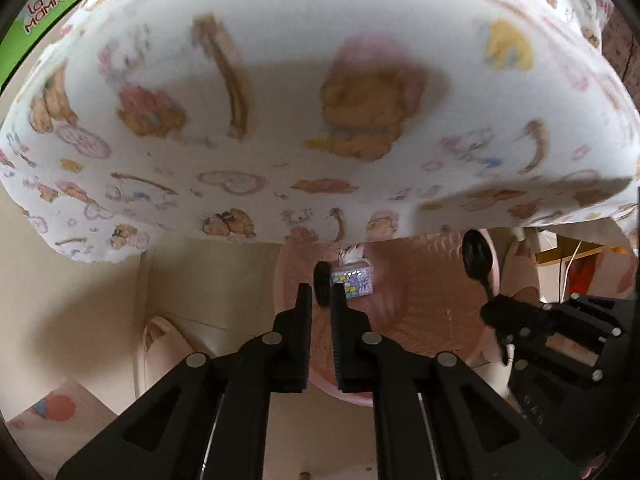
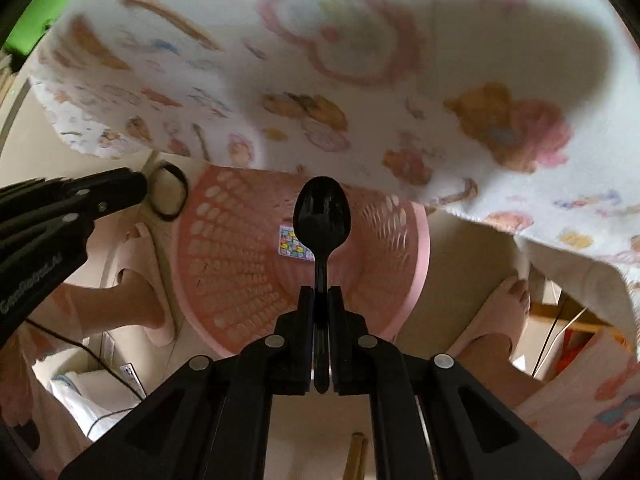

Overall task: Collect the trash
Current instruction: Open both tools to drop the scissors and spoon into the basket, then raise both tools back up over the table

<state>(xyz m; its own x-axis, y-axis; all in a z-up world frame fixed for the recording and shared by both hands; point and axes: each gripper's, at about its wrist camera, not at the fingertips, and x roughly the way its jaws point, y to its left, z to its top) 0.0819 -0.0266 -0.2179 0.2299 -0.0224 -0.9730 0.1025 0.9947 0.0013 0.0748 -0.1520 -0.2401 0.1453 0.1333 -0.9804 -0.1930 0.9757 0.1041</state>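
Black plastic spoon (image 2: 322,216) is clamped by its handle in my right claw (image 2: 321,292), bowl pointing forward over the pink basket (image 2: 224,248); my left claw (image 1: 321,290) pinches a dark ring (image 1: 322,288) alongside, also above it.

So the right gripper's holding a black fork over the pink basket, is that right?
Not quite: the right gripper holds a black spoon, not a fork. The right wrist view shows its rounded bowl. It is over the pink basket.
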